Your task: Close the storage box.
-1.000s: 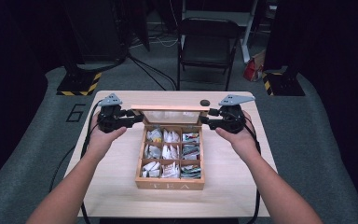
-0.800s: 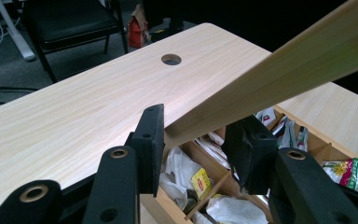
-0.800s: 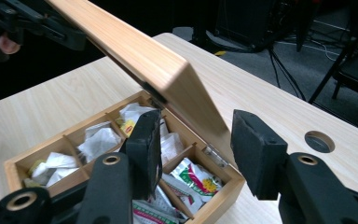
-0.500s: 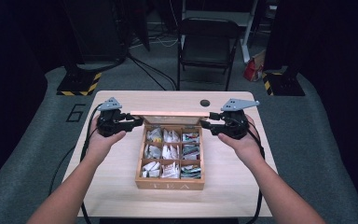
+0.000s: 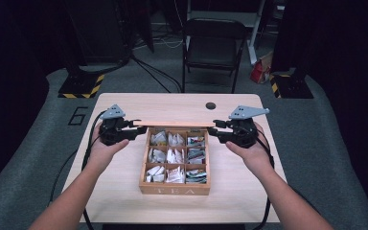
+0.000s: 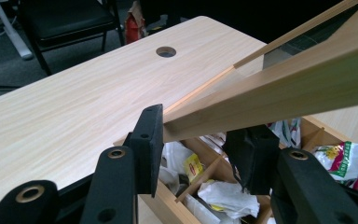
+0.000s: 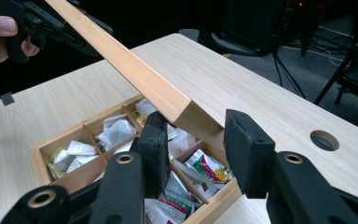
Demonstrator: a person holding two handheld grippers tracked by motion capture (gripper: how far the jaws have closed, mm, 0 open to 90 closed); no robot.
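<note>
Lid held raised over the tea box

The wooden lid was gripped at one end by the left gripper; the right gripper, its jaws just closing, straddled the other end, one pad apart. The tea box lay between and below them on the tabletop.

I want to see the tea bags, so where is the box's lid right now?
In the high view the lid is raised above the far edge of the tea box, its ends between the left hand-held gripper and the right hand-held gripper.

A pale wooden table carries 1 compartmented tea box.
</note>
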